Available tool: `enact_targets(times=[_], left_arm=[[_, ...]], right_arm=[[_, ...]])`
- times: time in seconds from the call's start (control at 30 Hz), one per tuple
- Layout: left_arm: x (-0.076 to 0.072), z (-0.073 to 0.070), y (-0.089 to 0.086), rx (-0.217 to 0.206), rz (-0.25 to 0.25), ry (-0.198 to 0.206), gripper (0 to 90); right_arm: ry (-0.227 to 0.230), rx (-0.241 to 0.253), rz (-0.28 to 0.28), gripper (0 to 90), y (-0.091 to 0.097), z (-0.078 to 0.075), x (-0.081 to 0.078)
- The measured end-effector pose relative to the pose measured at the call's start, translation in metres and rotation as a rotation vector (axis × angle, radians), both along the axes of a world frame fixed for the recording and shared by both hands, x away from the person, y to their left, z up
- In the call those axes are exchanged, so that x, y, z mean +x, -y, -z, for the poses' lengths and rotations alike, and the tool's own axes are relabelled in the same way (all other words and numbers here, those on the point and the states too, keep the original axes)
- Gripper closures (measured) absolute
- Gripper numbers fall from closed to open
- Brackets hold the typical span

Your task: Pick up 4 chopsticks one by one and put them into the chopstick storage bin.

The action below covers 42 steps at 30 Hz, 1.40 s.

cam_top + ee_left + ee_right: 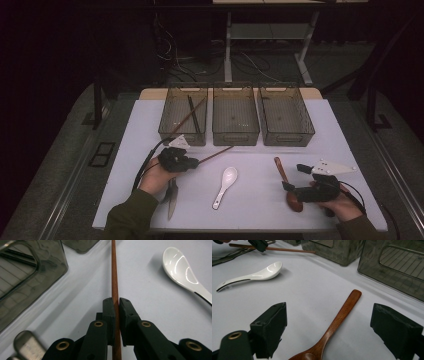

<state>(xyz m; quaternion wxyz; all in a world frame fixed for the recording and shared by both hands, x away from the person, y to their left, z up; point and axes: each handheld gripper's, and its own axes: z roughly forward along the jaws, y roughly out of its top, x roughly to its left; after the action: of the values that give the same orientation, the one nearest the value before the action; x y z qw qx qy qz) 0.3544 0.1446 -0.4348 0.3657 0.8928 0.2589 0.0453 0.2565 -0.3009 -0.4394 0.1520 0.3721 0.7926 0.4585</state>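
My left gripper [192,162] [116,301] is shut on a brown chopstick [216,153] [114,277] that lies low over the white table, its far end pointing toward the bins. In the right gripper view the left gripper [258,244] shows far off with the chopstick [289,250] in it. My right gripper [293,177] [332,313] stands open, its jaws either side of a wooden spoon [282,172] [337,322] lying flat on the table. A white ceramic spoon [226,185] [183,272] [254,275] rests between the two hands.
Three grey see-through bins stand in a row at the back: the left bin [183,114] holds a dark and a brown chopstick, the middle bin [235,115] and right bin [286,114] look bare. A metal knife [172,197] lies by the left hand.
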Motion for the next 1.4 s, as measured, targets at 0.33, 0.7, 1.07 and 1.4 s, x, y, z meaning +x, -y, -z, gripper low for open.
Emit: enact_targets(times=[0.33, 0.7, 1.07, 1.4], left_arm=[[-0.006, -0.019, -0.011, -0.051, 0.024, 0.009, 83.0], [-0.007, -0.035, -0.024, -0.107, 0.005, 0.034, 83.0], [-0.002, -0.048, -0.042, -0.145, -0.048, 0.065, 83.0], [0.015, -0.061, -0.044, -0.145, -0.074, 0.095, 83.1]], right_arm=[[-0.001, 0.000, -0.001, 13.7, 0.000, 0.000, 0.000], [-0.002, 0.000, 0.000, 13.7, 0.000, 0.000, 0.000], [-0.002, 0.001, 0.002, 13.7, 0.000, 0.000, 0.000], [-0.004, 0.003, 0.008, 13.7, 0.000, 0.001, 0.001]])
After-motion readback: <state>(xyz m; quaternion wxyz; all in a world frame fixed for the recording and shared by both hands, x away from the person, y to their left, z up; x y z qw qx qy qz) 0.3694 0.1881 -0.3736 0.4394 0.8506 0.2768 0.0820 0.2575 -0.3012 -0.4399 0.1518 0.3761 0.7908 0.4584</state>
